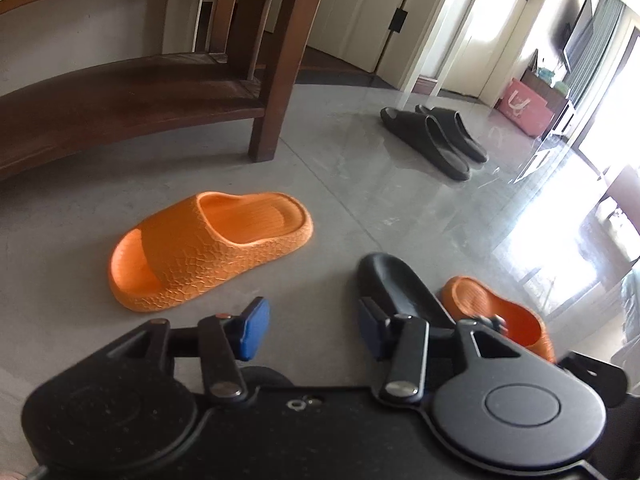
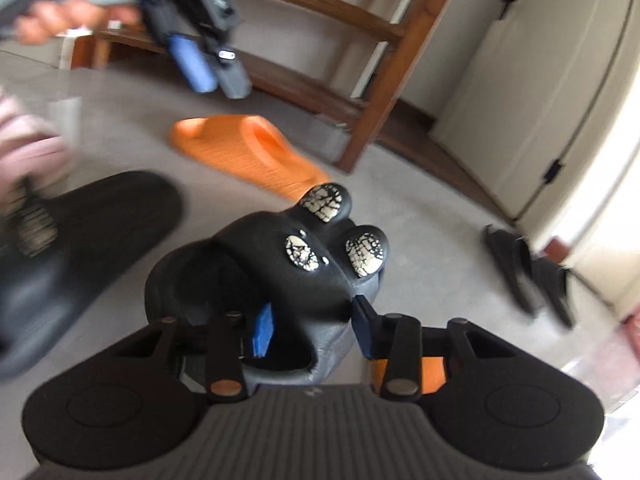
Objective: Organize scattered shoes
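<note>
Through the left wrist camera I saw my left gripper [image 1: 308, 330] hanging over the grey floor [image 1: 340, 184] with its blue pads [image 1: 252, 332] roughly half apart and nothing between them. An orange slipper [image 1: 208, 248] lay upright just ahead, its toe end toward the left edge of the picture, in front of the wooden shoe rack [image 1: 132, 92]. Near the right finger lay the heel end of a black slipper [image 1: 394, 284], and just beside it a second orange slipper [image 1: 500, 316], partly hidden by the gripper. Farther back, well apart from these, a pair of dark slippers [image 1: 436, 136] sat side by side near the doorway.

Through the right wrist camera my right gripper [image 2: 312, 330] had its jaws partly closed around the side wall of the black slipper [image 2: 280, 264], which bore cracked white patches: one pad sat inside the shoe, the other outside. Whether the pads actually pressed on it I could not tell. An orange sliver showed just behind the right finger. Another black slipper [image 2: 92, 248] lay blurred to the left. Beyond lay the orange slipper [image 2: 244, 148], by the rack's leg [image 2: 384, 88]. The left gripper [image 2: 208, 68] hung at the top left, held in a hand [image 2: 60, 16].
</note>
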`<action>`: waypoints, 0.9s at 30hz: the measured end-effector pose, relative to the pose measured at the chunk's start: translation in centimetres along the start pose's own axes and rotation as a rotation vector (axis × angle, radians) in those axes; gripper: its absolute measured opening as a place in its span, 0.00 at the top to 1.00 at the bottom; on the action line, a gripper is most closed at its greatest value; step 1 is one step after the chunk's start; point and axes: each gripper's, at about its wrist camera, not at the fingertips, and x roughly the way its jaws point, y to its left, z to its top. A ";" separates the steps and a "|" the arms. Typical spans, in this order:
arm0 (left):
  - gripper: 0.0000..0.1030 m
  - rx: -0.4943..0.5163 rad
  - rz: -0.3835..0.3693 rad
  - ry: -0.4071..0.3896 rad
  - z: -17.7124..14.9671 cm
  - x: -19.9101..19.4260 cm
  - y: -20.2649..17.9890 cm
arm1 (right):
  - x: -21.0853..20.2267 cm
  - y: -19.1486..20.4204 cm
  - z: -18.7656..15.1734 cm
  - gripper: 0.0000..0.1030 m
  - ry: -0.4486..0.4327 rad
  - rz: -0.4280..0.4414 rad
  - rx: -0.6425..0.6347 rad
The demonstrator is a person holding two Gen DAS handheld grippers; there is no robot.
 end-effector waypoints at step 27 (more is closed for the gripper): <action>0.38 0.006 0.141 0.026 0.8 1.6 4.3 | 7.4 -7.2 5.0 0.36 0.199 0.356 0.562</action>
